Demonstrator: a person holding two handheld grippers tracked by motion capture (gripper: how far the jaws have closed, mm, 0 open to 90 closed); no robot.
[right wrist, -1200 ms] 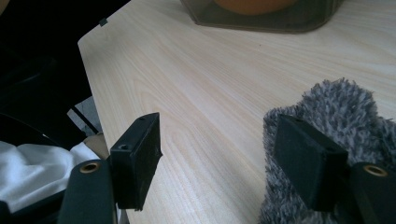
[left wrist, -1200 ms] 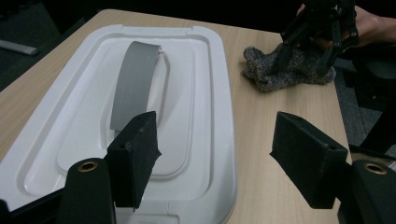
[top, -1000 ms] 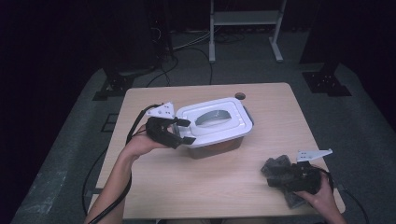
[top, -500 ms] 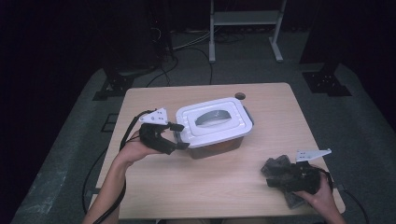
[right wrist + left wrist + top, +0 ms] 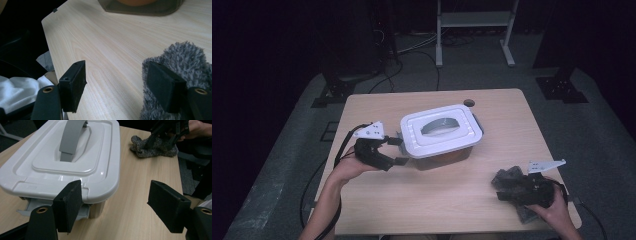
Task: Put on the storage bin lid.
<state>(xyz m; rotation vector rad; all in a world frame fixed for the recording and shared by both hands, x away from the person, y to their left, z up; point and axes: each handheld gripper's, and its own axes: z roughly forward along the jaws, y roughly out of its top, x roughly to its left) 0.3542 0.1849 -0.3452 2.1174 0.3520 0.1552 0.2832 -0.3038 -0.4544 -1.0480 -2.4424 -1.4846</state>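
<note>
At mid-surface (image 5: 377,210): white-lidded clear plastic storage box (image 5: 439,131), rigid, smooth, probably light; best taken by grey arched handle (image 5: 439,125). Left tool (image 5: 398,151) released, just widening, empty, beside box. Right tool (image 5: 120,87) spread, against soft grey fleecy cloth (image 5: 185,65).

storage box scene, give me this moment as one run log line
box: lid on, mid table | left tongs: open, at box's end | right tongs: open, beside grey cloth

White-lidded box (image 5: 442,134) sits mid-table, lid shut flat, grey handle (image 5: 439,125) folded down along its top; a fuzzy grey cloth (image 5: 508,181) lies crumpled near the table's front right corner, well apart
</note>
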